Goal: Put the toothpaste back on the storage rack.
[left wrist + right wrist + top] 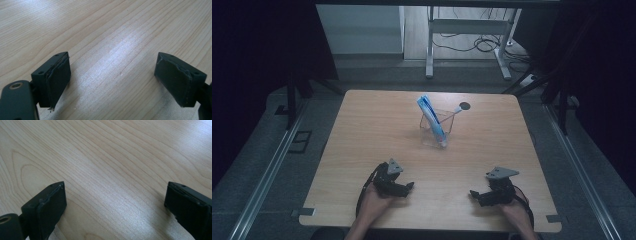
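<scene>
High view: the left gripper [410,185] and right gripper [473,193] rest near the front edge of the wooden worktop [362,130]; a clear cup [435,129] holding a blue tube [432,120] stands mid-worktop, well apart. No grasp is begun; a reach forward is probably next. Left gripper view: jaws spread over pale wood grain. Right gripper view: jaws spread, empty.

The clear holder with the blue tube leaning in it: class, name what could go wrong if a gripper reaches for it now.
1. The clear holder looks light and stands free on the table; a sideways nudge could tip it.
2. The blue tube leans well above the rim, so pulling it at an angle may drag the holder along.
3. A white-handled item shares the holder and could get knocked out.
</scene>
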`<act>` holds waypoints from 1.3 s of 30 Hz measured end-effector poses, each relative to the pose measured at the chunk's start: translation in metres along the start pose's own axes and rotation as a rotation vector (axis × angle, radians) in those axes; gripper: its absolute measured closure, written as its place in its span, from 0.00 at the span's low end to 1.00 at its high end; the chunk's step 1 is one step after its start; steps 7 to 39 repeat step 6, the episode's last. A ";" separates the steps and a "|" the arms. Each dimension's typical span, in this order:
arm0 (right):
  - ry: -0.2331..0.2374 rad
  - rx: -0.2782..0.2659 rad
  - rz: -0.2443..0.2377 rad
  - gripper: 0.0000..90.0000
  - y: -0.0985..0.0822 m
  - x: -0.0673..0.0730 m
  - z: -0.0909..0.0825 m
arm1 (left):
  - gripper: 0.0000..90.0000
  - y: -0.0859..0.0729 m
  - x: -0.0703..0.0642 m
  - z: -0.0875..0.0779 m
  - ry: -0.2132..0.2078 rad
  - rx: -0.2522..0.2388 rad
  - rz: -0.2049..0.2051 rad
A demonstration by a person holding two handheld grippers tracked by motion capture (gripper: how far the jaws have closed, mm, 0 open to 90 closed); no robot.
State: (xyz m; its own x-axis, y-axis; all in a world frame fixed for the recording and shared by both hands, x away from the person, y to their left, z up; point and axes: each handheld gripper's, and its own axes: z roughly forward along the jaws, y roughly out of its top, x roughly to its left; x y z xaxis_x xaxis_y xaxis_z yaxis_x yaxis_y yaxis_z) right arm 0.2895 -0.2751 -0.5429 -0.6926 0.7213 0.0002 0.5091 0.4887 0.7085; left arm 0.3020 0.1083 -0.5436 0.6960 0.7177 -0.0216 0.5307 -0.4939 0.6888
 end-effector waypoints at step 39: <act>0.000 0.001 0.003 0.04 0.000 0.000 0.000 | 0.15 0.000 0.000 0.000 0.000 0.000 -0.001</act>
